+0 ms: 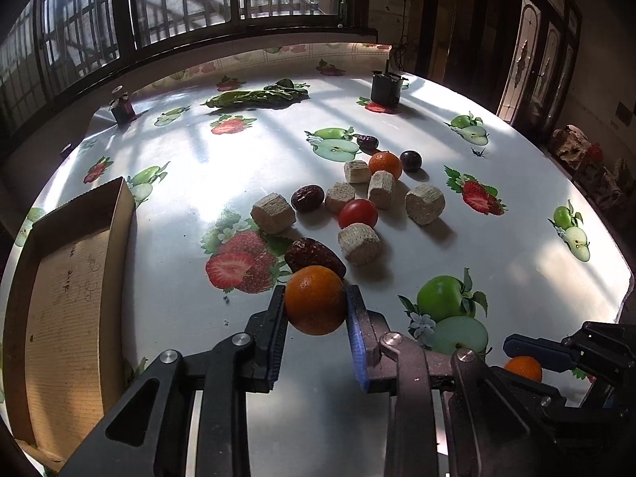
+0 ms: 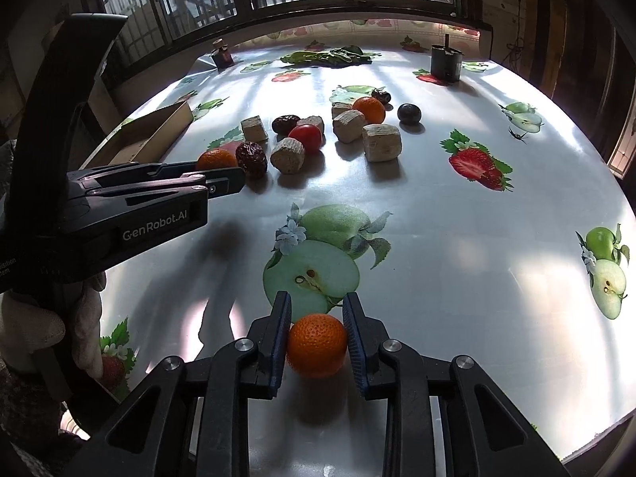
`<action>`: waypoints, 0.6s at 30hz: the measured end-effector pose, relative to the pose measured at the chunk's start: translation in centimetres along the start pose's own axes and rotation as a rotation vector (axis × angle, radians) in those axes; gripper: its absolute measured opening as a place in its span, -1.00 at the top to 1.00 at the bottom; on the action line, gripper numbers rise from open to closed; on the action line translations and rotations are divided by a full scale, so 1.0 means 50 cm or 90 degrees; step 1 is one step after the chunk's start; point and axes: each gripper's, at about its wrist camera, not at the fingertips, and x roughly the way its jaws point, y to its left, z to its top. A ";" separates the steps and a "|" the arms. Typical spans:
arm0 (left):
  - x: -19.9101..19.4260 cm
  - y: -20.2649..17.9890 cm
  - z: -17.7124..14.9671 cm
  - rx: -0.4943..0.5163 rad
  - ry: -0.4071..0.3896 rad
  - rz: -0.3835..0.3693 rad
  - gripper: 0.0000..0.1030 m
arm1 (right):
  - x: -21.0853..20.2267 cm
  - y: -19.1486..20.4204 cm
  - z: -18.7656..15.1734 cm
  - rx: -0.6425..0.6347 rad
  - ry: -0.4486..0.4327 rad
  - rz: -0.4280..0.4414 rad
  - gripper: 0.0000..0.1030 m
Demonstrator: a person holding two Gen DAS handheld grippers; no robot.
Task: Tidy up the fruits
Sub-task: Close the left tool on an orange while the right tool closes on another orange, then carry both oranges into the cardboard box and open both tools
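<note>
My left gripper (image 1: 316,298) is shut on an orange (image 1: 315,300), just in front of a red date (image 1: 314,256). My right gripper (image 2: 317,320) is shut on a second orange (image 2: 317,345) near the table's front edge; it shows at the lower right of the left wrist view (image 1: 523,367). A cardboard tray (image 1: 67,298) lies at the left. In the middle lie a tomato (image 1: 357,213), a third orange (image 1: 384,164), a dark plum (image 1: 410,160), more dates (image 1: 307,197) and several beige blocks (image 1: 424,203).
The round table (image 2: 457,278) has a fruit-print cloth. Leafy greens (image 1: 258,95), a small jar (image 1: 122,106) and a dark can (image 1: 385,88) stand at the back. The left gripper's body (image 2: 131,206) crosses the right wrist view at the left.
</note>
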 end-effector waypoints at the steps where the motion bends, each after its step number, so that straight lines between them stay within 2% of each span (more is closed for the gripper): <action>1: -0.015 0.015 0.002 -0.011 -0.005 0.002 0.47 | -0.007 0.005 0.007 -0.006 -0.004 0.004 0.44; 3: -0.048 0.047 0.004 -0.033 -0.019 0.008 0.47 | -0.021 0.025 0.028 -0.022 -0.015 0.017 0.44; 6: -0.092 0.101 0.004 -0.061 -0.040 0.042 0.47 | -0.039 0.071 0.071 -0.049 -0.036 0.066 0.44; 11: -0.136 0.231 0.017 -0.114 -0.060 0.140 0.47 | -0.031 0.182 0.176 -0.084 -0.056 0.183 0.44; 14: -0.137 0.308 0.027 -0.136 -0.054 0.189 0.47 | 0.003 0.257 0.241 -0.097 -0.058 0.242 0.44; 18: -0.100 0.394 0.040 -0.165 -0.025 0.220 0.47 | 0.097 0.337 0.304 -0.092 -0.023 0.292 0.43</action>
